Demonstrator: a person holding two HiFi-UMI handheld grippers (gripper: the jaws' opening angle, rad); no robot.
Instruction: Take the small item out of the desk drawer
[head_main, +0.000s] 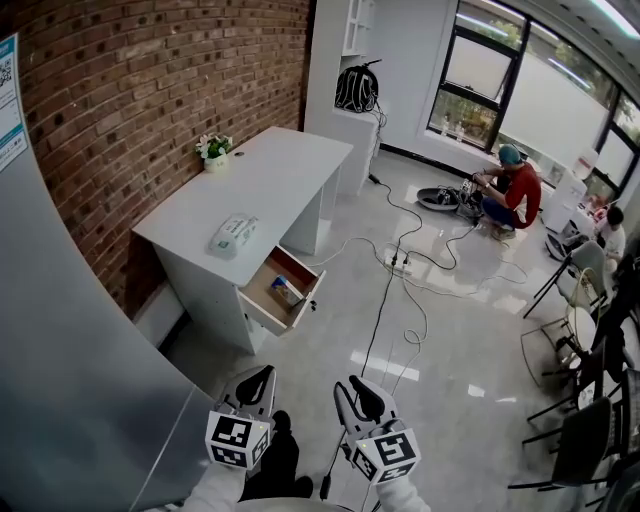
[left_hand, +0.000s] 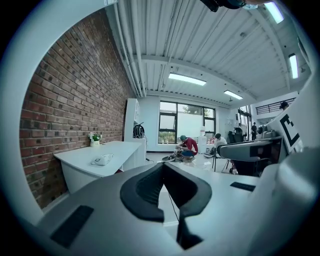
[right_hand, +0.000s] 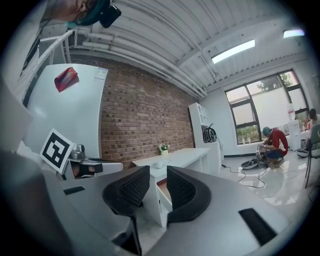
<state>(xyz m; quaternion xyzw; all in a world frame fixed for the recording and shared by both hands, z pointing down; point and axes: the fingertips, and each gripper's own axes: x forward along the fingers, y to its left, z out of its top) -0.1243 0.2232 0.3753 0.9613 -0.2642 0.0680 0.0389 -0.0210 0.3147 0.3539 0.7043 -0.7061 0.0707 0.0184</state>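
Observation:
A white desk (head_main: 270, 180) stands against the brick wall, some way ahead of me. Its top drawer (head_main: 262, 293) is pulled out, and a small blue and white item (head_main: 285, 292) lies inside. Both grippers hang low at the bottom of the head view, far from the desk. My left gripper (head_main: 255, 385) (left_hand: 162, 167) has its pads touching at the tips and holds nothing. My right gripper (head_main: 360, 395) (right_hand: 157, 175) is open with an empty gap between its pads. Through that gap, in the right gripper view, the open drawer (right_hand: 162, 189) shows.
A tissue pack (head_main: 232, 235) and a small flower pot (head_main: 214, 150) sit on the desk top. Cables and a power strip (head_main: 400, 262) trail over the glossy floor. A person in red (head_main: 512, 190) crouches far back. Chairs (head_main: 580, 300) line the right side. A grey panel (head_main: 70, 380) rises on my left.

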